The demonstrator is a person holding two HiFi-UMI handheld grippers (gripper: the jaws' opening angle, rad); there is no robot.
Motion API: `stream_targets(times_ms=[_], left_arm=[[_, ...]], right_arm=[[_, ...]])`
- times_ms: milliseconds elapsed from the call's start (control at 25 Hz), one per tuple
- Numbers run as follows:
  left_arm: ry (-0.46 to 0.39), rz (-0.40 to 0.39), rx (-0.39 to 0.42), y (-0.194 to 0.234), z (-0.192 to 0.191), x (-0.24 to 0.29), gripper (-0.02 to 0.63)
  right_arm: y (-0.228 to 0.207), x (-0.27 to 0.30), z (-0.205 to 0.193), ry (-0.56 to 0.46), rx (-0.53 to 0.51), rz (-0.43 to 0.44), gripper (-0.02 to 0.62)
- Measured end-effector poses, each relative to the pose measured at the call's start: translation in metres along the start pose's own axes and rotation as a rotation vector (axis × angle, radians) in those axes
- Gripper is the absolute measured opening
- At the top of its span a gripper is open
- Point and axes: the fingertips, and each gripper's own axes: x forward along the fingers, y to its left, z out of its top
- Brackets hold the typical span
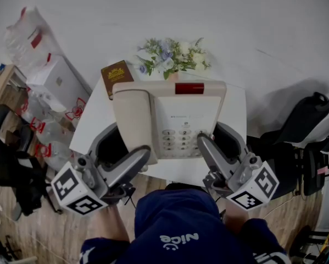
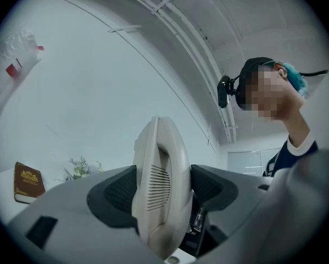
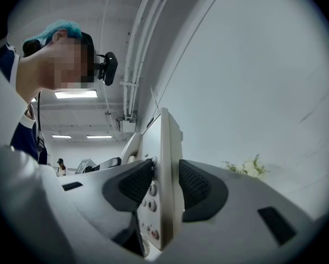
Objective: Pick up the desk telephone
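Observation:
The cream desk telephone (image 1: 175, 120), with its handset on the left, a red strip at the top and a keypad, is held up tilted above the white table (image 1: 93, 126). My left gripper (image 1: 126, 148) is shut on its handset side; in the left gripper view both dark pads (image 2: 117, 194) press the handset (image 2: 160, 186). My right gripper (image 1: 219, 142) is shut on the phone's right edge by the keypad. In the right gripper view the thin body (image 3: 165, 186) sits clamped between the ribbed pads (image 3: 194, 185).
A brown book (image 1: 116, 73) and a bunch of white and blue flowers (image 1: 172, 56) lie at the table's far side. Plastic bags and a white box (image 1: 49, 87) crowd the left. Black chairs (image 1: 312, 125) stand at the right. The person's blue-clad lap (image 1: 175, 224) is below.

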Motion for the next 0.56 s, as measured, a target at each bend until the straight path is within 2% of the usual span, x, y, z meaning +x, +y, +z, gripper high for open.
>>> stream_targets(times_ms=[560], left_arm=[[-0.016,-0.001,0.009,-0.012,-0.004,-0.009,0.322]], right_arm=[[0.011,-0.011,-0.004,0.011,-0.011,0.005,0.17]])
